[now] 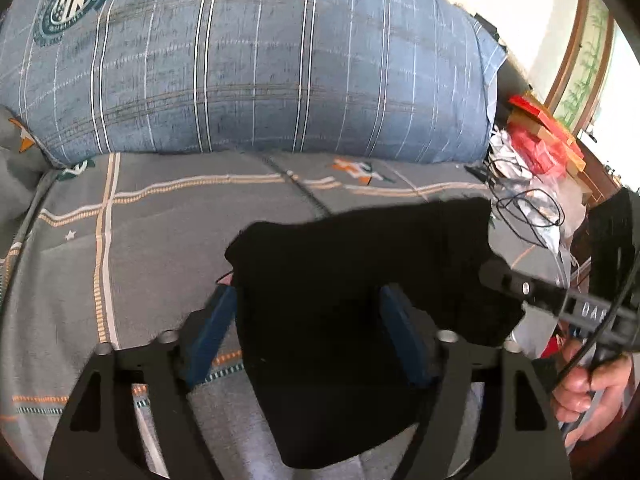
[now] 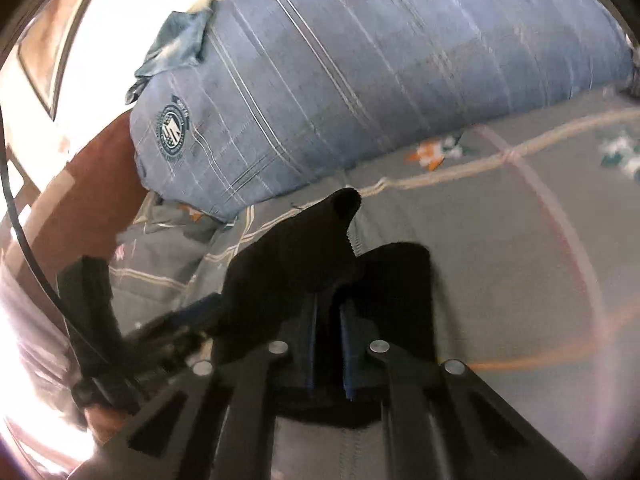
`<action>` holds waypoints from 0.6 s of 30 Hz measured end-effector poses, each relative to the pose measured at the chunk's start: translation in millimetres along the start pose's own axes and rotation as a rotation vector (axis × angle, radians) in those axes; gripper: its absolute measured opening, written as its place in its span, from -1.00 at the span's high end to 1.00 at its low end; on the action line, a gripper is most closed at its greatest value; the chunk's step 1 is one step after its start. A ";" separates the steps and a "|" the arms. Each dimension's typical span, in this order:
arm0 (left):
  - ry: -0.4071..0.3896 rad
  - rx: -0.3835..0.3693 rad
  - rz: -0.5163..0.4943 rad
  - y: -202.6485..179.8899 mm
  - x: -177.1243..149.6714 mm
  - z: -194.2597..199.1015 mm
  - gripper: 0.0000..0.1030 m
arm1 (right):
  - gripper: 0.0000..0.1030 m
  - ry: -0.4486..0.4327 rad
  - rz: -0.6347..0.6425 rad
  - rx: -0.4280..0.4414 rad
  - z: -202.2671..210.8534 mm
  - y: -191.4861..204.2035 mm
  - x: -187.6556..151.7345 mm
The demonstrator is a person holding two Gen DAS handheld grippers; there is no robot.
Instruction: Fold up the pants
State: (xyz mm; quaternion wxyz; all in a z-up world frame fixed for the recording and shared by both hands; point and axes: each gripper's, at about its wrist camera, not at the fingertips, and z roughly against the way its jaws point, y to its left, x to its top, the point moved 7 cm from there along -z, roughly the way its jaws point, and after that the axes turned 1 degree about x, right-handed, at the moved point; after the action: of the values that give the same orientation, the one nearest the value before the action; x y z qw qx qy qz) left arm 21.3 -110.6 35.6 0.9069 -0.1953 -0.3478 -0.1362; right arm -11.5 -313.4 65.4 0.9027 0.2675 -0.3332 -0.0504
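**A:** status on the grippers?

**B:** My left gripper (image 1: pixel 304 308) has its blue fingers (image 1: pixel 208 336) spread wide. The black pants (image 1: pixel 360 280) hang between them, but neither pad presses the cloth as far as I can see. My right gripper (image 2: pixel 329 320) has its fingers pinched close together, clamped on a fold of the pants (image 2: pixel 304 248).

**A:** where's the garment overall?

**B:** Bunched and lifted above the grey patterned bedsheet (image 1: pixel 140 248). In the left wrist view it's a dark mass spanning from my left fingers across to my right gripper (image 1: pixel 504 280), which comes in from the right edge. My right hand (image 1: pixel 588 396) is on its handle.

**A:** anything else around?

**B:** Big blue plaid pillow (image 1: pixel 260 60) at the back of the bed, touching the sheet. Clutter off the bed's right side: red boxes (image 1: pixel 540 132), a black cable (image 1: pixel 528 216), crinkled plastic.

**A:** right wrist view?

**B:** Motion-blurred. The pants cover the fingertips, one point of cloth sticks up toward the pillow (image 2: pixel 360 60). Sheet (image 2: pixel 520 260) underneath. Left gripper (image 2: pixel 188 312) is a blur at lower left.
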 end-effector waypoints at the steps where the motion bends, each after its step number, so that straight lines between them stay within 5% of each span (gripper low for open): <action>1: -0.001 0.012 -0.001 -2.0 -0.4 -3.0 -0.60 | 0.84 0.001 0.002 -0.015 2.9 -4.3 -3.4; 5: 0.077 0.067 -0.039 -8.9 -12.3 -29.2 -0.60 | 0.82 0.047 -0.017 -0.100 -15.0 -26.1 -22.3; 8: 0.071 0.078 -0.032 -8.3 -14.1 -26.2 -0.60 | 0.46 0.009 -0.051 -0.113 -9.7 -29.9 -23.3; 16: 0.056 0.118 -0.033 -8.7 -11.2 -11.1 -0.60 | 0.39 -0.001 0.029 -0.097 5.5 -11.8 -16.8; 18: 0.047 0.121 -0.031 -10.7 -10.1 -5.7 -0.60 | 0.03 -0.015 0.037 -0.096 5.4 -7.4 -12.3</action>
State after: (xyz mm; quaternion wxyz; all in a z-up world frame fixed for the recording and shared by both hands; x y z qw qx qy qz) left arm 13.2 -121.6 27.7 0.9227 -0.1316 -0.3368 -0.1334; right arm -23.8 -318.7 58.0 0.9128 0.2172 -0.3420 -0.0519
